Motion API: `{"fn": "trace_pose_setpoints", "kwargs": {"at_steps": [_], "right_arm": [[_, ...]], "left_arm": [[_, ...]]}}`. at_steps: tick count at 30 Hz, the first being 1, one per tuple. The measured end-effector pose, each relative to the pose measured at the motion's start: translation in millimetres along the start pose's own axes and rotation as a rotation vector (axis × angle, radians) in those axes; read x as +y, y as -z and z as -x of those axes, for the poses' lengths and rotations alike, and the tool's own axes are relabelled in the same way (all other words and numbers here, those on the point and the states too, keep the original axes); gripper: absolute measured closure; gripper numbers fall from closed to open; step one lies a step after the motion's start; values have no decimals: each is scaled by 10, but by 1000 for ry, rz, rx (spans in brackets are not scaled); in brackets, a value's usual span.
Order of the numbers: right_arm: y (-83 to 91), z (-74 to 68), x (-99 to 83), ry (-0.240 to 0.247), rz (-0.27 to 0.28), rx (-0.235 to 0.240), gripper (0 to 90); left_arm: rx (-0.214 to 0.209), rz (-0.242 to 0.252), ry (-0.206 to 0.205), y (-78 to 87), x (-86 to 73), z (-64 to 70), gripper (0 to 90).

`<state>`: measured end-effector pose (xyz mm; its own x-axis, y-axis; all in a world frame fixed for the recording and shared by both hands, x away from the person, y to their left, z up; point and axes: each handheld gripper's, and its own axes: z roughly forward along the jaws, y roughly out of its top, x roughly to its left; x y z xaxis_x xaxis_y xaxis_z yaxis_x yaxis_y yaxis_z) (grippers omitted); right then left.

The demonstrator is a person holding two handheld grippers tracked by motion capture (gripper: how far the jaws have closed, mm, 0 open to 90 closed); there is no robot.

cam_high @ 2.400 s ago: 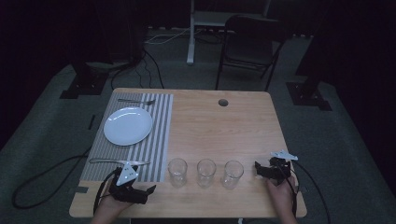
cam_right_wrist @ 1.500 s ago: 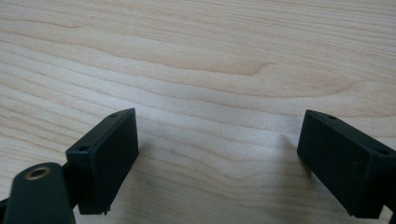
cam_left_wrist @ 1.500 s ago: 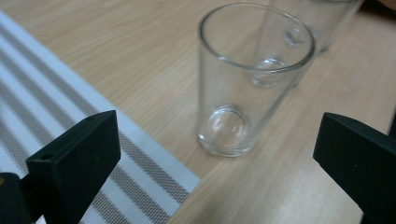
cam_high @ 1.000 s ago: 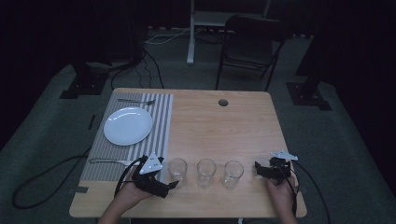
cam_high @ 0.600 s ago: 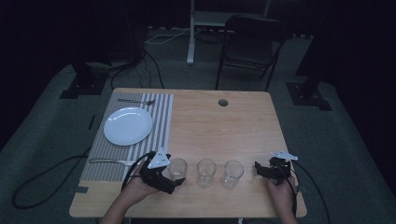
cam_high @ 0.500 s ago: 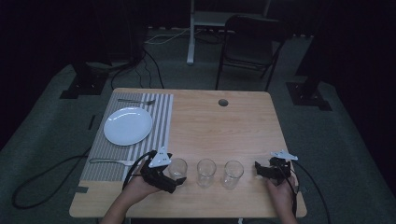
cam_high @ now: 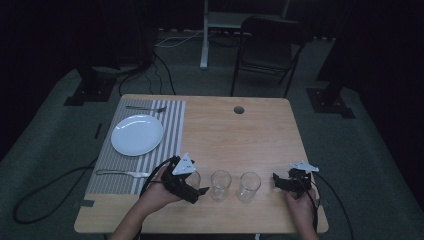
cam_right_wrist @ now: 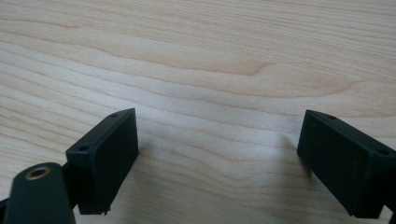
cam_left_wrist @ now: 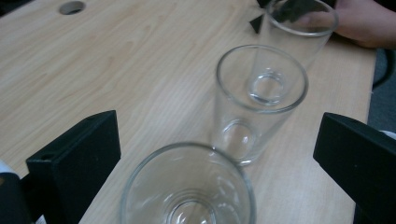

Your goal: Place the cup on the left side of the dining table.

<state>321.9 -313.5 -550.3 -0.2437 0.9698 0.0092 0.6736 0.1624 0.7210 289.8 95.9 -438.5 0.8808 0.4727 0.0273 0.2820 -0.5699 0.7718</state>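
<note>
Glass tumbler, nearest of three [cam_left_wrist: 187, 186], sits on table [cam_high: 240, 135] front edge, between wide-apart jaws of left gripper [cam_high: 192, 182]. Judged step: grasp it. Centre jaws low on wall, close gently, avoid middle tumbler [cam_left_wrist: 254, 100] just beside. Right gripper [cam_high: 285, 181] jaws apart, holding nothing, over bare wood.

Your counter [cam_high: 250, 135] is pale wood with a visible grain, smooth and matt. The three glasses are clear, glossy glass: the nearest glass [cam_left_wrist: 187, 186] sits between your left gripper's [cam_left_wrist: 215, 163] matt black plastic-looking jaws, the middle glass [cam_left_wrist: 259, 100] just beyond it, the far glass [cam_left_wrist: 299, 28] past that. On the counter's left part lies a striped placemat [cam_high: 150, 150] that looks like woven cloth, carrying a glossy white plate [cam_high: 137, 135]. Beside the plate, a fork [cam_high: 145, 108] and another utensil [cam_high: 122, 173] look like shiny metal. Your right gripper [cam_right_wrist: 219, 158] has the same matt black jaws.
</note>
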Motion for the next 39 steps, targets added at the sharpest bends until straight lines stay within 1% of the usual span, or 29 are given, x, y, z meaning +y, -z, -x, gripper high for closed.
{"fn": "trace_pose_setpoints", "kwargs": {"at_steps": [1,3,4,5,7,8,9,10,11,13,14,17,18,19,21,22,23,25,26,28,29,30,31,32,34,35,36,38,39], "right_arm": [[0,0,0,0,0,0,121],[0,0,0,0,0,0,121],[0,0,0,0,0,0,121],[0,0,0,0,0,0,121],[0,1,0,1,0,0,121],[0,1,0,1,0,0,121],[-1,1,0,1,1,0,121],[-1,0,0,1,1,0,120],[-1,1,0,1,1,0,121],[-1,0,0,0,1,0,121],[-1,0,0,-1,1,0,121],[-1,0,0,0,1,0,121],[-1,0,0,0,1,0,121],[-1,1,0,1,1,0,121],[-1,1,0,1,1,0,121],[-1,1,0,1,1,0,121],[-1,1,0,0,1,0,121],[-1,0,0,0,1,0,121],[-1,1,0,1,1,0,121],[-1,0,0,0,1,0,121],[-1,0,0,0,1,0,121],[-1,1,0,1,1,0,121],[-1,1,0,1,1,0,121],[-1,1,0,1,1,0,121],[-1,1,0,1,1,0,121],[-1,0,0,0,1,0,121],[-1,0,0,0,1,0,121],[-1,0,0,-1,1,0,121],[-1,0,0,0,1,0,121]], "left_arm": [[-14,-4,-2,-14,11,8,12],[-15,-13,-12,-54,39,37,11],[-34,-22,-17,-72,53,47,12],[-22,-27,-24,-92,66,65,11],[-26,-36,-32,-109,82,76,12],[-31,-43,-45,-145,124,106,12],[-44,-45,-44,-155,141,113,12],[-36,-39,-38,-166,157,120,12],[-52,-41,-37,-181,171,123,12],[-47,-43,-40,-203,200,144,12],[-58,-45,-44,-214,215,155,12],[-59,-57,-46,-258,272,192,12],[-45,-61,-45,-276,292,204,12],[-58,-64,-50,-293,307,216,12],[-46,-76,-62,-335,330,242,12],[-54,-89,-63,-359,336,249,12],[-45,-96,-56,-382,343,251,12],[-51,-131,-55,-428,352,251,11],[-34,-138,-57,-446,351,253,12],[-41,-170,-48,-480,350,243,12],[-38,-179,-39,-494,352,239,12],[-52,-186,-37,-509,353,234,12],[-52,-186,-37,-509,353,234,12],[-36,-199,-33,-530,360,235,12],[-43,-212,-30,-553,366,232,13],[-32,-211,-27,-560,371,236,52],[-33,-216,-32,-567,378,238,52],[-15,-235,-32,-586,391,241,53],[-4,-235,-33,-585,394,243,81]]}}
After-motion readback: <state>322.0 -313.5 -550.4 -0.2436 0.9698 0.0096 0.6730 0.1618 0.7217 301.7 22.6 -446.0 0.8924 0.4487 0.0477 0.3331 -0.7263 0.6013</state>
